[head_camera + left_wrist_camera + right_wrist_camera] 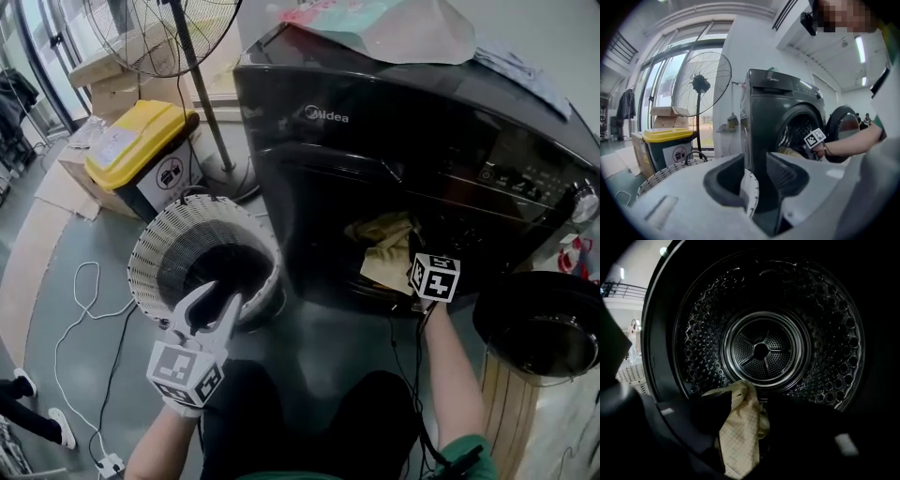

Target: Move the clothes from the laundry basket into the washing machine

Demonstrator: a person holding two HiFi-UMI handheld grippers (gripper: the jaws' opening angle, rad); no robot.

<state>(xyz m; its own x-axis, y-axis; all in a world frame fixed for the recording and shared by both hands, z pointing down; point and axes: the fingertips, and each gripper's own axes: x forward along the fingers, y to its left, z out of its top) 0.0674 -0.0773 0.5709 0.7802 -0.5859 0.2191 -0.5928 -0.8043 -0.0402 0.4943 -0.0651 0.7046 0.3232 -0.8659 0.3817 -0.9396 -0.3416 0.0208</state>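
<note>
The right hand-held gripper (745, 404) is spread, with a crumpled tan cloth (736, 437) between its jaws. The left hand-held gripper (754, 161) is spread too.

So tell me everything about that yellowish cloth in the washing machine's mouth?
The pale yellow-beige cloth looks like thin woven fabric with a fine check. Crumpled and folded, it lies at the front of the perforated steel drum of the black washing machine, spilling over the door opening's lower edge. It sits between the parted jaws of the right gripper, which seem not to pinch it.
</note>
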